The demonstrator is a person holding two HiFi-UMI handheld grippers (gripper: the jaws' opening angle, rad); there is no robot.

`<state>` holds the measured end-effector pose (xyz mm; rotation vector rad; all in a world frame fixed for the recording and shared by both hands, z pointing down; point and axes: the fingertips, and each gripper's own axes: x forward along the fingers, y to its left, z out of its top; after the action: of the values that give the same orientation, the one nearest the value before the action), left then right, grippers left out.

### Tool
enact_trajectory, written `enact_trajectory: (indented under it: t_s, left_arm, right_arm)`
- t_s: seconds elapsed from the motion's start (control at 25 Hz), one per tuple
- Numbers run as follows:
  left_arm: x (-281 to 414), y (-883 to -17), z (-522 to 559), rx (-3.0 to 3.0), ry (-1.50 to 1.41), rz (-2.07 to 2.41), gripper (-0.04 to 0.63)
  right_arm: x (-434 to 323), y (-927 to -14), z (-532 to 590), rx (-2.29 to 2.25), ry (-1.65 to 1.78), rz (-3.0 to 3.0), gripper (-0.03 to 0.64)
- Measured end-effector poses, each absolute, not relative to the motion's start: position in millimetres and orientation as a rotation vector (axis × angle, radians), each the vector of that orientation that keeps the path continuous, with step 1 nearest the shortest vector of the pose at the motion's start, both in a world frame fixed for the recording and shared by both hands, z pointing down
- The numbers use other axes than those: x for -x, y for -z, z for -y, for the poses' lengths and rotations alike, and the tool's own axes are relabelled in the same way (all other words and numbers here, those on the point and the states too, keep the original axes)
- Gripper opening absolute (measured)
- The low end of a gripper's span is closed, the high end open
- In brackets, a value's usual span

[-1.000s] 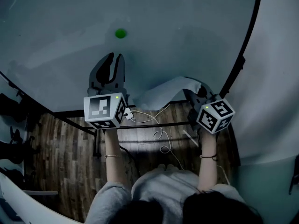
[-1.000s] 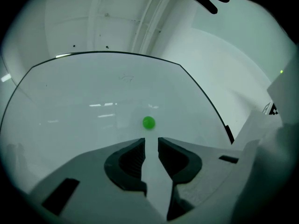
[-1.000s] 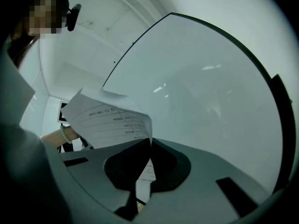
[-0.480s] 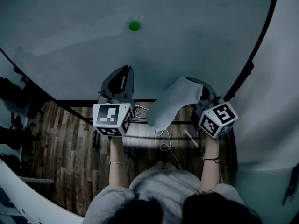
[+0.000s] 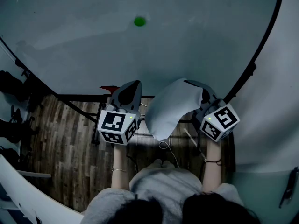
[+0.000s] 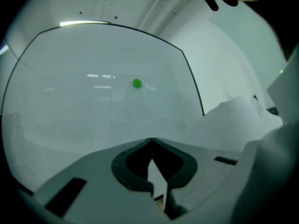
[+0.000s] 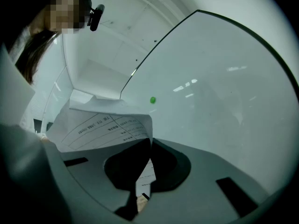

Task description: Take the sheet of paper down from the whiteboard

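Head view: sheet of paper (image 5: 170, 108) off the whiteboard (image 5: 84, 45), clamped in our right gripper (image 5: 188, 84); left gripper (image 5: 135, 84) just closed, empty; removal seems done, so we next carry it clear.

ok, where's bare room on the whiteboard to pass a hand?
The whiteboard is bare all round the green magnet, out to the black frame. Crowded low down: the sheet hangs from the right gripper, its jaws shut on it, with cables beneath.
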<state>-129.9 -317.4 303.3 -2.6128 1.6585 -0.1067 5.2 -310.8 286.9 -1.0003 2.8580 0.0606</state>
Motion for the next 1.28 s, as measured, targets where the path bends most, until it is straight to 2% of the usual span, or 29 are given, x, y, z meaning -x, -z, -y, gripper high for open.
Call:
enact_trajectory:
  t_s: [0.6,1.28]
  left_arm:
    - [123.7,-368.5,261.3,2.717,0.147,-1.692,0.005]
    - [128.9,-381.2,241.6,2.687,0.140,-1.724,0.005]
  right_arm:
    - [2.7,-324.3,267.8,0.878,-0.121,-2.932,0.002]
    - [19.3,-337.4,258.1,0.786,-0.138,-2.962,0.002]
